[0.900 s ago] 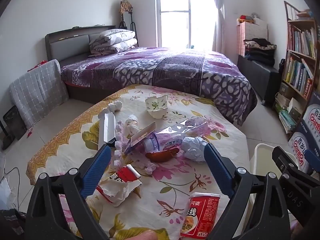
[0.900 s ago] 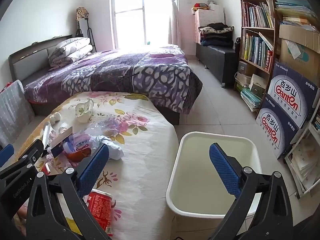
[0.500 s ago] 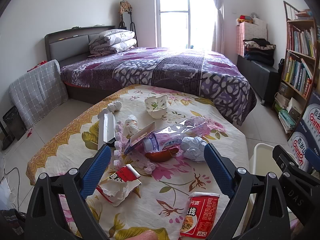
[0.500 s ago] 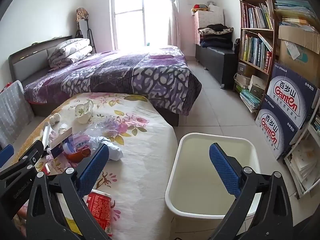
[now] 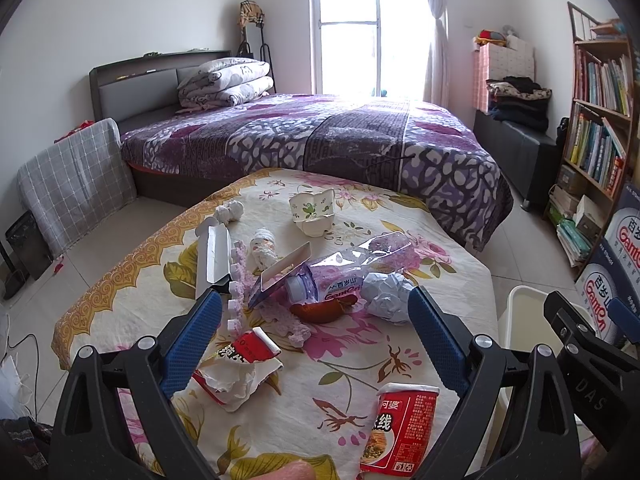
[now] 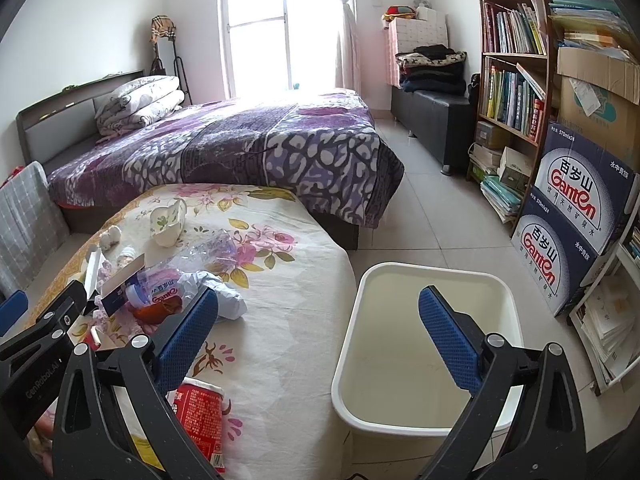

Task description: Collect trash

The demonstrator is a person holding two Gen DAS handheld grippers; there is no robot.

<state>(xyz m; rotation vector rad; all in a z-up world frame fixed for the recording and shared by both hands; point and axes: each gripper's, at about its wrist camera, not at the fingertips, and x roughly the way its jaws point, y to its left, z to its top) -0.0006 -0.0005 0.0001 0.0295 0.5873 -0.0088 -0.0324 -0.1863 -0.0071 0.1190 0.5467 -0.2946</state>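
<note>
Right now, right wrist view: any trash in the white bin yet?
No. The white bin beside the table shows only its bare inside, and the open right gripper holds nothing.

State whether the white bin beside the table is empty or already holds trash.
Empty: the white bin shows only bare cream walls and floor inside.

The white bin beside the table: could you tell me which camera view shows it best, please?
The right wrist view: the white bin shows nearly whole, its rim and bare inside visible between the open tool's fingers. The left wrist view catches only a sliver of its rim at the right edge.
</note>
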